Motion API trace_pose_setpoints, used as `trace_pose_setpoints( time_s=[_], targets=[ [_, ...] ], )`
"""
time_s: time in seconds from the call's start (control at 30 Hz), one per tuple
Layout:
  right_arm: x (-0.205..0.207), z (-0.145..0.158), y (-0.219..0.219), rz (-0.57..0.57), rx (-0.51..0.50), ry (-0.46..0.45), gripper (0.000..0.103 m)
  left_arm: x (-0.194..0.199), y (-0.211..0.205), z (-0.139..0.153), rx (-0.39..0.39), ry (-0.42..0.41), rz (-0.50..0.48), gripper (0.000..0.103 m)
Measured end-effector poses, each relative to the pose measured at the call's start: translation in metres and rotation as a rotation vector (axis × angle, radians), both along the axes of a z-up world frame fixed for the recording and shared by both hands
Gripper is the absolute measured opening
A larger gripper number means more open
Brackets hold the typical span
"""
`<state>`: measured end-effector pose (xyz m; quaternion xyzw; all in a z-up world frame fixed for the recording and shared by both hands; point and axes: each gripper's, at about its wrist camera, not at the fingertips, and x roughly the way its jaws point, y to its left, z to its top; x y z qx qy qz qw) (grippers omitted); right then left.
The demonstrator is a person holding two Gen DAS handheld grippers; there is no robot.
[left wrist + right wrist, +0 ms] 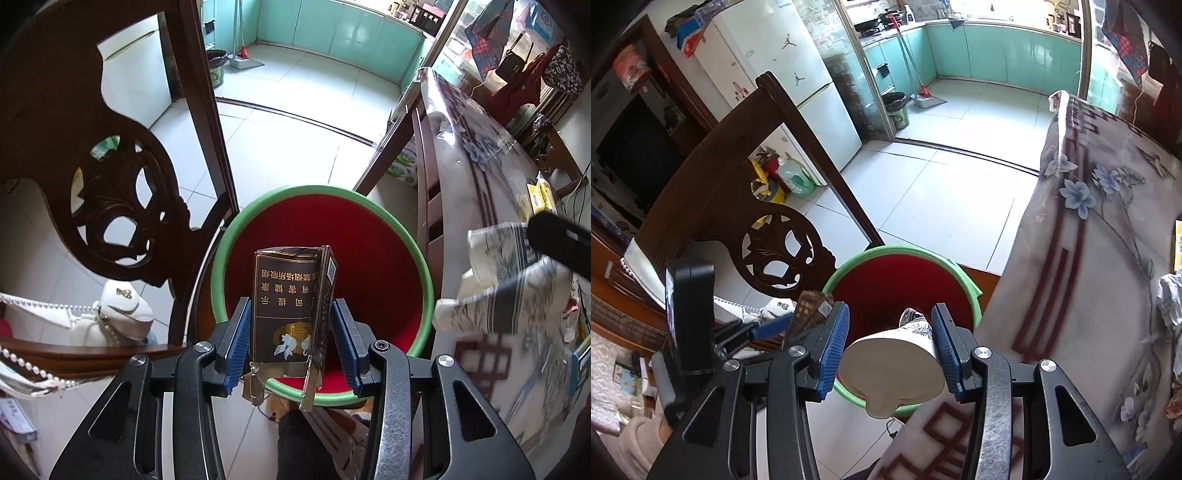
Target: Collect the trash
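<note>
My left gripper point(291, 339) is shut on a dark brown cigarette pack point(291, 302) with a torn, open bottom, held upright above the red bin with a green rim point(424, 266). My right gripper point(890, 343) is shut on a crushed white paper cup point(894, 365), held over the same bin point(875, 258). In the left wrist view the cup point(495, 280) and the right gripper's finger point(557, 243) show at the right. In the right wrist view the pack point(809, 306) and the left gripper's blue pads point(772, 326) show at the left.
A carved dark wooden chair point(122, 206) stands left of the bin, with a white pearl-strap bag point(122, 317) on its seat. A table with a floral plastic cover point(1100, 240) stands to the right, with yellow packaging point(539, 195) on it. Tiled floor point(942, 206) lies beyond.
</note>
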<state>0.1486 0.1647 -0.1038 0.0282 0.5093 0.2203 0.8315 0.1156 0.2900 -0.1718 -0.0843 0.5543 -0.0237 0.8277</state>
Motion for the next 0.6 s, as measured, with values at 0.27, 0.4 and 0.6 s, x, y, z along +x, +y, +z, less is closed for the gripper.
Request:
trace_pose_setpoints(
  time_s=[0.27,0.4,0.6],
  targets=[
    [0.0,0.003,0.002,0.01,0.005,-0.007,0.047,0.0,0.003,0.003,-0.003,-0.012,0.005,0.066],
    [-0.007,0.012,-0.007,0.013,0.007,-0.028,0.047,-0.001,0.001,0.009,0.002,-0.027,0.001,0.066],
    [-0.024,0.024,-0.051,-0.041,-0.011,-0.064,0.047,-0.003,-0.012,0.021,0.002,-0.055,-0.029,0.066]
  ],
)
